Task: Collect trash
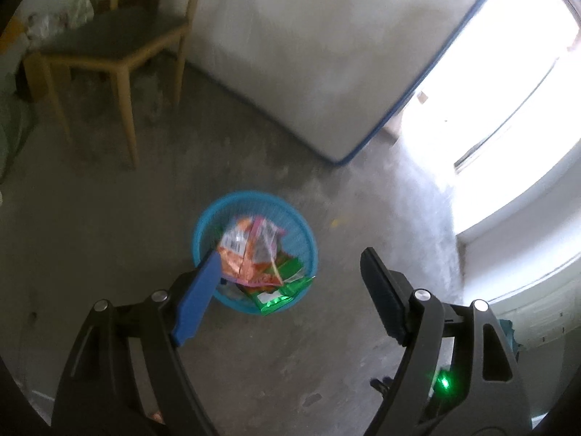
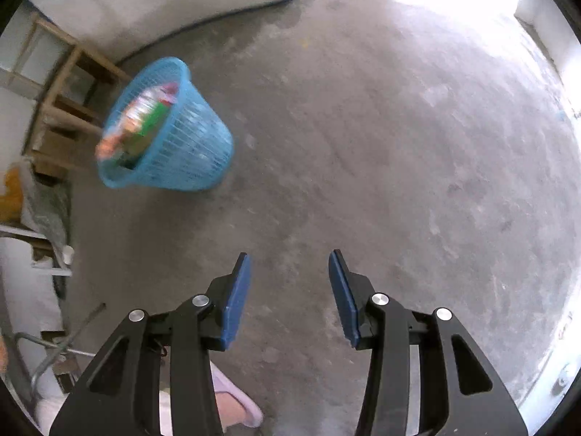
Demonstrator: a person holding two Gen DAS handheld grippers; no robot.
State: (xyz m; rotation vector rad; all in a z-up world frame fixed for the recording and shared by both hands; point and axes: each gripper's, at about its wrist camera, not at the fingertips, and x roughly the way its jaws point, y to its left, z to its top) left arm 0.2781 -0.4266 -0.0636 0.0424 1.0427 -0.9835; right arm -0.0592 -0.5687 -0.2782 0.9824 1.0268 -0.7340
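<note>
Trash piled in blue basket on concrete floor: orange and clear wrappers on top, green packet poking over the near rim. Seen from above in left wrist view, straight into the basket mouth. Left gripper spread wide, nothing between jaws, hovering over the basket; left pad overlapping the rim in the picture, contact unclear. Wooden chair behind left, white mattress with blue edging leaning behind, bright doorway at right.

Right wrist view: same basket from the side, mesh wall visible, contents blurred, well apart from right gripper. Right gripper partly spread, empty, pointing at bare floor. Shown only here: wooden frame beside basket, clutter and metal bits at left edge, pink slipper under the fingers. Not shown here: basket's inside layout, chair seat.
</note>
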